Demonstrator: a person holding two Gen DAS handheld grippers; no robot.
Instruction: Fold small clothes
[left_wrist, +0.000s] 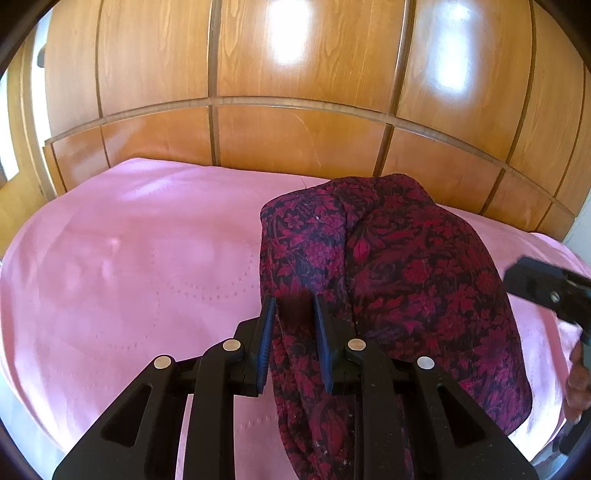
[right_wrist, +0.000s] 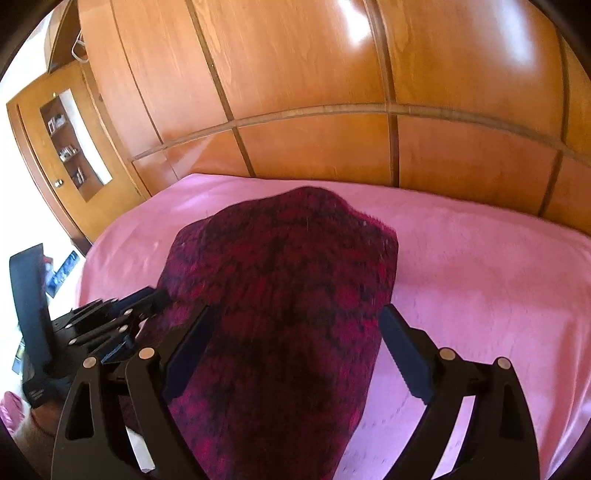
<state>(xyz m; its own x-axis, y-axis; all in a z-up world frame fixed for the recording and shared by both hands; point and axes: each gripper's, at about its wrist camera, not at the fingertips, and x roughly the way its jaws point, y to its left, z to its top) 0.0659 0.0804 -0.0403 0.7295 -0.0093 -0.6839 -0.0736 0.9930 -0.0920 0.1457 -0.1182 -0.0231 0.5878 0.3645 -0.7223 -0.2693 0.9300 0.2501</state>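
Left wrist view. The left gripper (left_wrist: 293, 301) points down at a slant over the pink bedspread (left_wrist: 129, 258). Its jaws stand narrow, clamped on a bunched fold of the dark red floral garment (left_wrist: 388, 266). The cloth hangs down between the fingers and runs out of the lower frame edge, so its lower end is cut off. The rest of the garment lies draped on the bed's right half, its far end close to the wooden headboard (left_wrist: 295, 140). At the right frame edge the right gripper (left_wrist: 546, 291) shows only in part, blurred; its jaws cannot be read here. A hand (left_wrist: 578, 384) behind it is mostly cut off. The bed's left half is bare pink cover.

Right wrist view. Picture is motion-blurred; the garment's (right_wrist: 288, 280) pattern is smeared. The right gripper (right_wrist: 297, 325) has its jaws spread wide; the cloth lies between the fingers, but the pads do not press on it. The left gripper (right_wrist: 155, 295) enters from the left and meets the garment's left edge. The bedspread (right_wrist: 480, 266) right of the garment is uncovered up to the headboard (right_wrist: 369, 147). A wooden cabinet door (right_wrist: 66, 147) stands past the bed's far left corner.
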